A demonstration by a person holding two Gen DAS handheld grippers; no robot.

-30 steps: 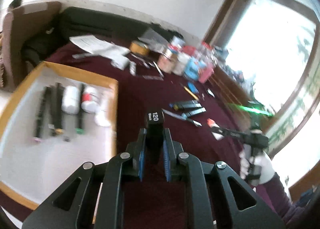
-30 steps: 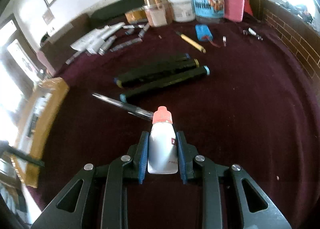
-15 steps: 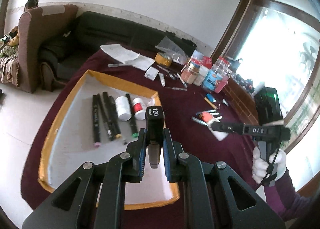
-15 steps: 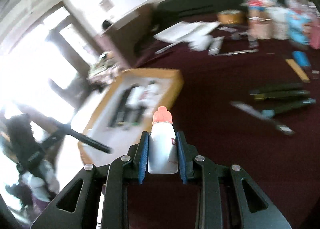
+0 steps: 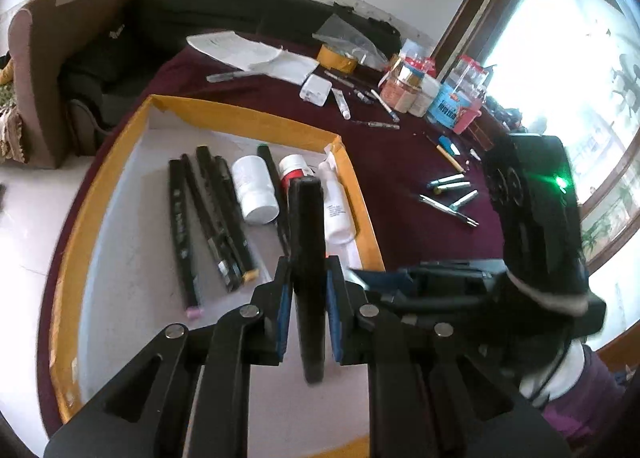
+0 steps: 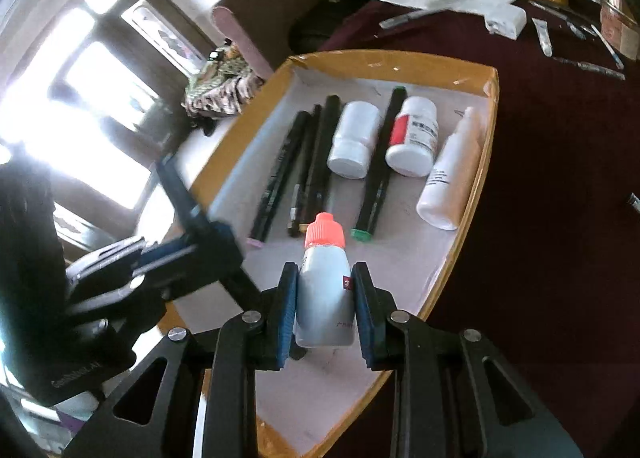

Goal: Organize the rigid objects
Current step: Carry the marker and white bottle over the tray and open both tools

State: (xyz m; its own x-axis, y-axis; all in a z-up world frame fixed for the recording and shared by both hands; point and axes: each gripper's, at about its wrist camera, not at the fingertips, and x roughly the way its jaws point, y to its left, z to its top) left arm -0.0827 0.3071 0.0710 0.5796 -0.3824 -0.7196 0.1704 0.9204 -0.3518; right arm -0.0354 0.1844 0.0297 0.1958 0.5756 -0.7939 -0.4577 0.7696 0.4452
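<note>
A shallow cardboard tray (image 5: 362,194) (image 6: 476,194) with a white floor lies on the dark red tablecloth. In it lie several black markers (image 5: 216,210) (image 6: 316,162), two white pill bottles (image 5: 254,188) (image 6: 414,136) and a white spray bottle (image 5: 334,202) (image 6: 450,174). My left gripper (image 5: 307,290) is shut on a black marker (image 5: 306,250) and holds it over the tray's near part. My right gripper (image 6: 325,298) is shut on a small white dropper bottle (image 6: 325,298) with an orange-red cap, over the tray's near end. Each gripper shows in the other's view.
Loose markers and a pen (image 5: 448,194) lie on the cloth right of the tray. Jars and tubs (image 5: 420,90), tape, papers (image 5: 248,52) and small pens crowd the table's far side. A brown armchair (image 5: 52,58) stands at the left.
Both grippers have swung from the loose markers over to the tray, each carrying its object. The right gripper now sits close beside the left one above the tray's near part.
</note>
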